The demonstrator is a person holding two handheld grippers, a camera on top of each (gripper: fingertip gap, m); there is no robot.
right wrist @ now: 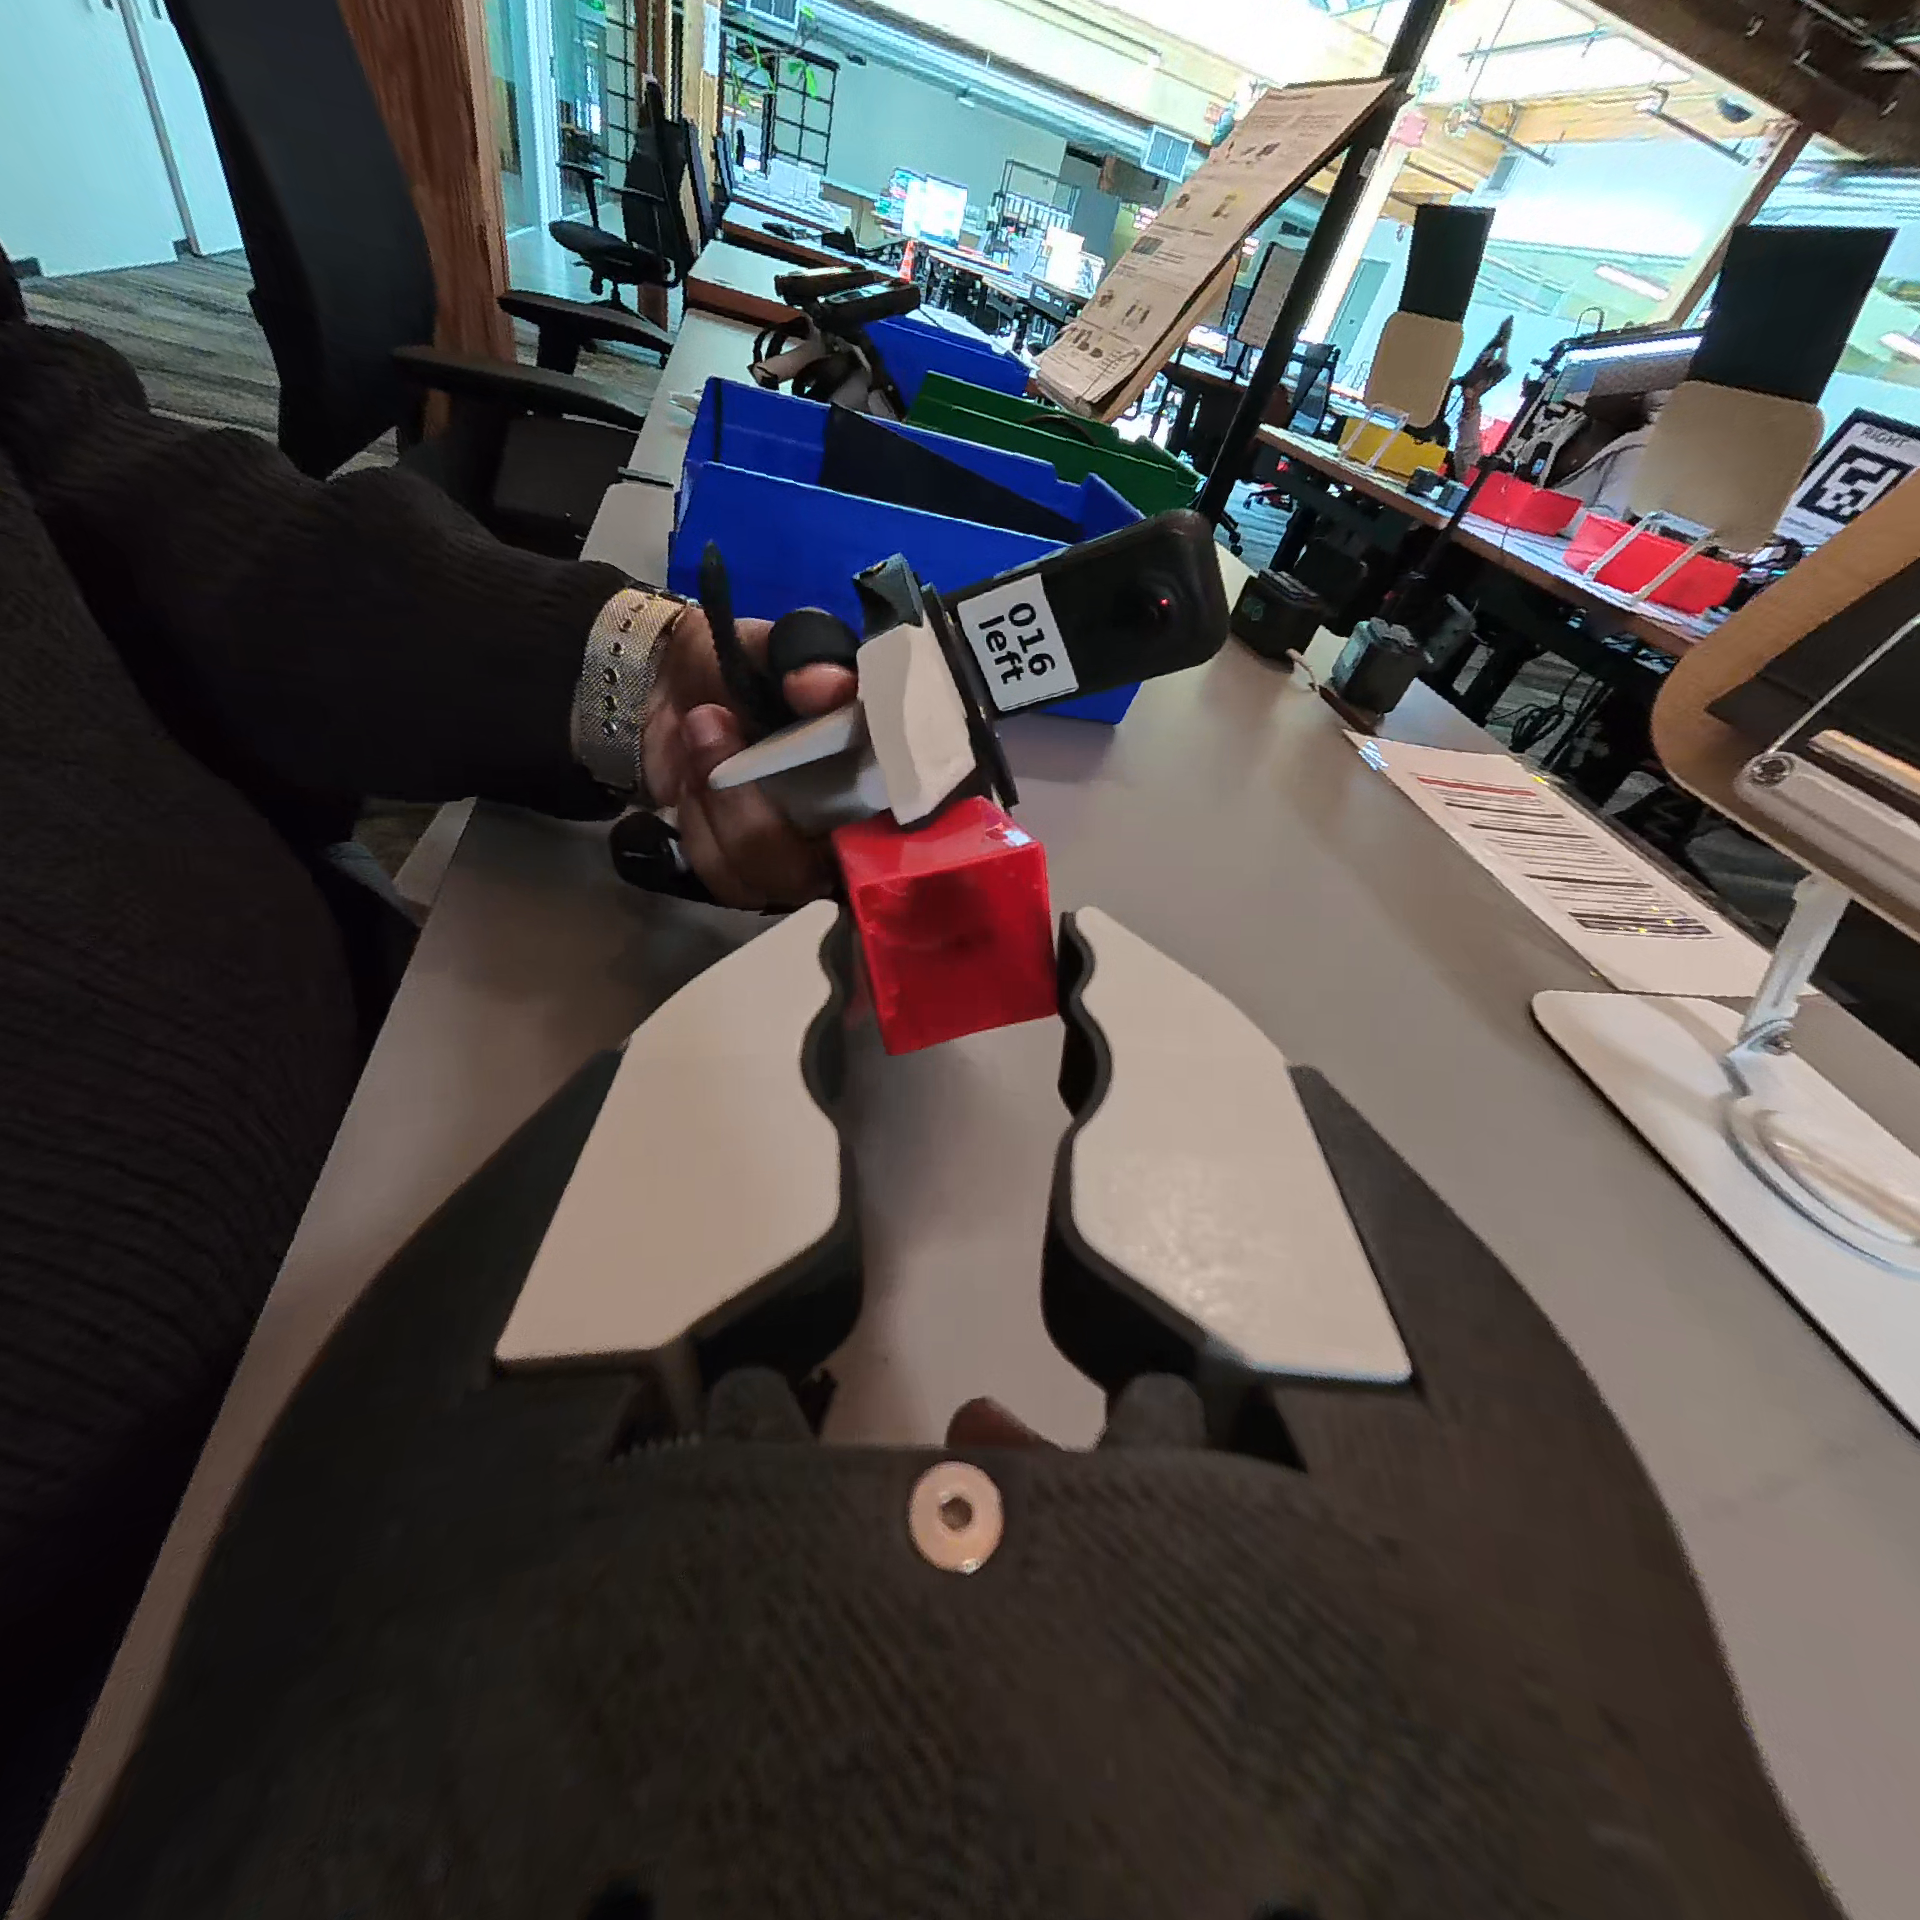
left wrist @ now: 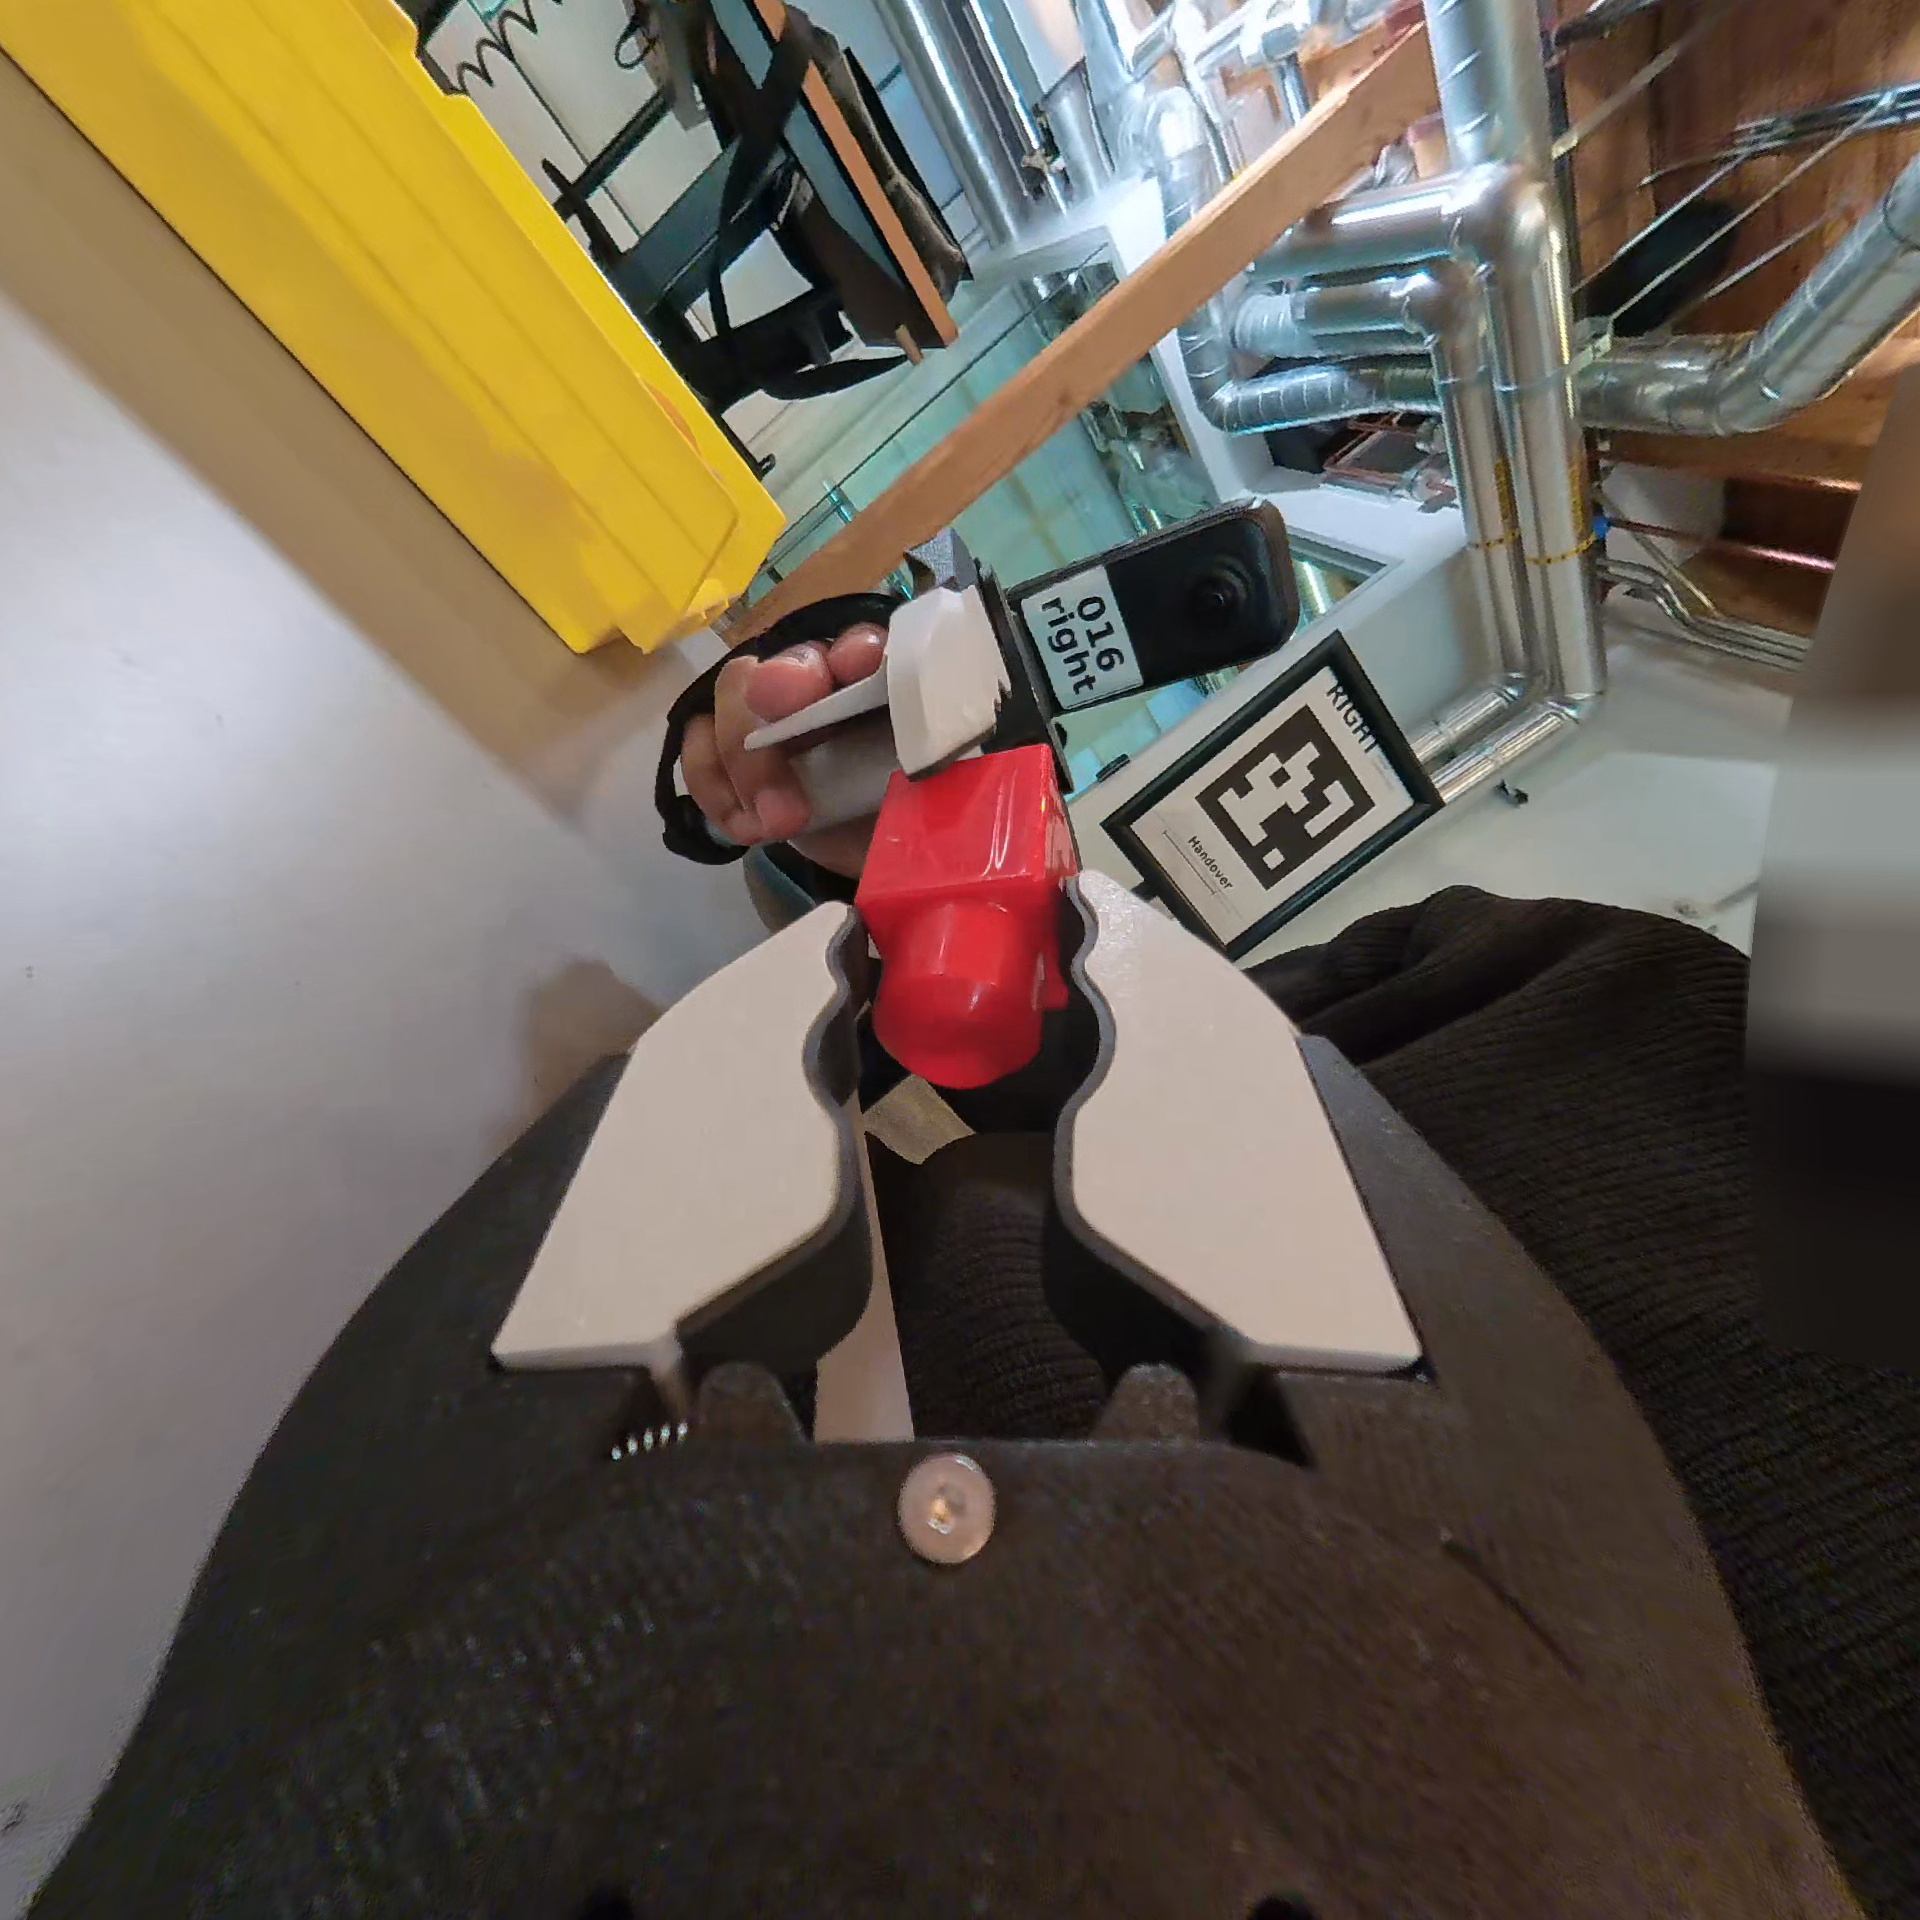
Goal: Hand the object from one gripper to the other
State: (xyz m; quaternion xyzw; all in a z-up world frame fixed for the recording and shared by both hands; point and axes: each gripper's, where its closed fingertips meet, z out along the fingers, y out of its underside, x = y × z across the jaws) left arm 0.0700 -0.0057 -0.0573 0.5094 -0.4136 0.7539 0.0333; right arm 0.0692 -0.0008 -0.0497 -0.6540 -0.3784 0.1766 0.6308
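Note:
A red plastic block [left wrist: 966, 883] with a cube end and a rounded end is held in the air between both grippers. In the left wrist view my left gripper [left wrist: 964, 925] has its two fingertips pressed against the sides of the block's rounded half. The right gripper [left wrist: 940, 691] meets it from the far side at the cube end. In the right wrist view my right gripper [right wrist: 951, 935] has the cube end of the red block [right wrist: 951, 935] between its fingertips. The left gripper [right wrist: 920, 727] holds the far end.
A grey table [right wrist: 1247, 831] lies below. On it are blue bins [right wrist: 831, 520], a green bin [right wrist: 1039, 436], a printed sheet [right wrist: 1558, 852] and a white stand base [right wrist: 1714, 1091]. A yellow bin [left wrist: 416, 312] and a framed marker card [left wrist: 1278, 800] show in the left wrist view. My left and right fingertips are right by each other.

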